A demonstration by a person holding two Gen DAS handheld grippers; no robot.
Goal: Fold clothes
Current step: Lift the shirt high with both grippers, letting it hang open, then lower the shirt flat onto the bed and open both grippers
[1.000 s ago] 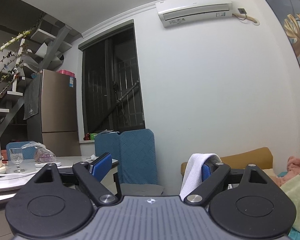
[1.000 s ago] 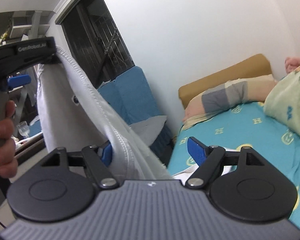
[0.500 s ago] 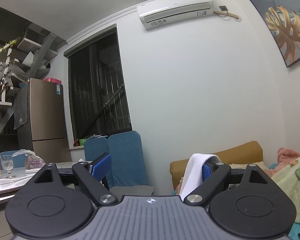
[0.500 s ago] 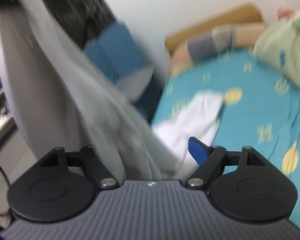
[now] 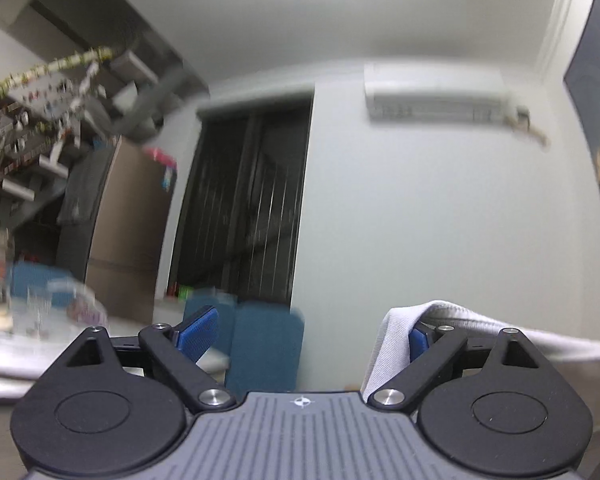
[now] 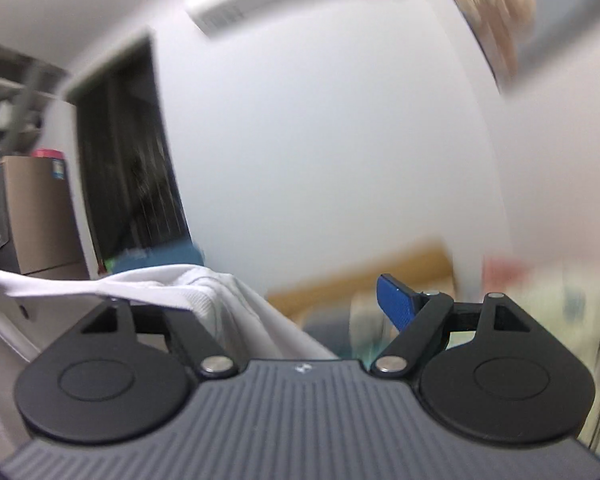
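Observation:
A white garment (image 5: 396, 320) hangs over the right finger of my left gripper (image 5: 306, 334), and a taut band of it runs off to the right edge. That gripper's jaws stand wide apart, with nothing pinched between the blue pads (image 5: 198, 330). In the right wrist view the same garment (image 6: 188, 292) lies bunched over the left finger of my right gripper (image 6: 300, 304) and stretches away to the left. Its jaws are also spread wide, and the right blue pad (image 6: 396, 306) is bare. Both views are blurred by motion and point at the wall.
Ahead are a dark barred window (image 5: 244, 208), blue chairs (image 5: 260, 340), a brown fridge (image 5: 128, 232) and a table with glassware (image 5: 20, 340). An air conditioner (image 5: 436, 96) hangs high on the wall. A tan headboard (image 6: 364, 280) and blurred bedding (image 6: 540, 300) lie to the right.
The right gripper swung up from the bed to face the wall, carrying the garment on its left finger. The left gripper tilted upward. The cloth now stretches sideways between the two.

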